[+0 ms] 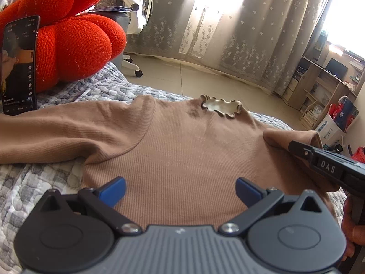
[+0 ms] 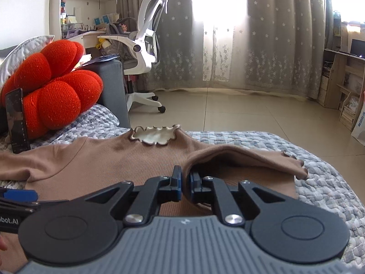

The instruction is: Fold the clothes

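A tan ribbed top (image 1: 182, 150) is spread flat on a grey quilted bedspread (image 1: 41, 182), frilled collar (image 1: 221, 107) at the far side. The right sleeve (image 2: 239, 159) is pinched by the right gripper (image 2: 185, 182) and folded over the body. The left gripper (image 1: 180, 189) is held with jaws apart over the hem, nothing clamped.

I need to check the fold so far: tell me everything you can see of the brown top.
The brown top is a ribbed knit with a ruffled, cream-lined collar, lying flat on the grey quilt. One long sleeve stretches out flat; the other sleeve is folded in over the body, pinched by the right tool. The left tool is open above the hem.
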Demonstrator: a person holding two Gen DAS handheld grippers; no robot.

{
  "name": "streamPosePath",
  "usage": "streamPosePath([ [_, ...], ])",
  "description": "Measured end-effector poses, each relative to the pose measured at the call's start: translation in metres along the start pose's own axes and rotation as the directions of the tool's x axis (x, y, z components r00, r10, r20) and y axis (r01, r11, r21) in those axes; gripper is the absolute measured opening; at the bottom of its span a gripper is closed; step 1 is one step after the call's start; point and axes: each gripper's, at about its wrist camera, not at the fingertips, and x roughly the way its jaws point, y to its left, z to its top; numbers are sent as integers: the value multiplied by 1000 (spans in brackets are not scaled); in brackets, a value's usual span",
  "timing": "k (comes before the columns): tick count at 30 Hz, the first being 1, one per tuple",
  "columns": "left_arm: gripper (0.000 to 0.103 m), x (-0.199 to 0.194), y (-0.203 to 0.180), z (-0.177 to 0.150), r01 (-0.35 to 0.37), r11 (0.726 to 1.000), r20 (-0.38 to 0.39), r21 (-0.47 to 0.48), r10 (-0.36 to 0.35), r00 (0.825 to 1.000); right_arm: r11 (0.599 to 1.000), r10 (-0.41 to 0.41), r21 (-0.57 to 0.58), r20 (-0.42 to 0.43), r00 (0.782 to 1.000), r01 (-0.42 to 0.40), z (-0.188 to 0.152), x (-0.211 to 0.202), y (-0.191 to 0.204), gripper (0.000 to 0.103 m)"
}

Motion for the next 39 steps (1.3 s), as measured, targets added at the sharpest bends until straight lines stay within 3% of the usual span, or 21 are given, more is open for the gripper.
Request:
streamPosePath([
  [4,103,0,-1,0,-2,1000,0,2,2,1000,1000,7,28,-102,995,-4,-15,13,-4,12],
  [8,103,0,1,1,-2,1000,1,0,2,1000,998,49,50,-92,995,-44,-15,8,-7,19],
  [12,103,-1,1,1,-3,1000,4,-3,3,1000,990,97,110,-96,991,-86,-9,2,-13,43],
  [21,103,-2,3,1,-5,1000,6,-5,5,1000,968,153,219,-116,981,-126,9,-16,-33,62],
  [29,103,-3,3,1,-6,1000,6,-13,6,1000,915,183,381,-90,979,-136,19,-30,-69,65],
  [34,103,-4,3,1,-6,1000,6,-15,6,1000,879,112,470,-47,993,-77,22,-37,-99,65],
  [39,103,-3,3,1,-10,1000,6,-16,10,1000,847,32,532,-55,998,2,15,-35,-120,65],
])
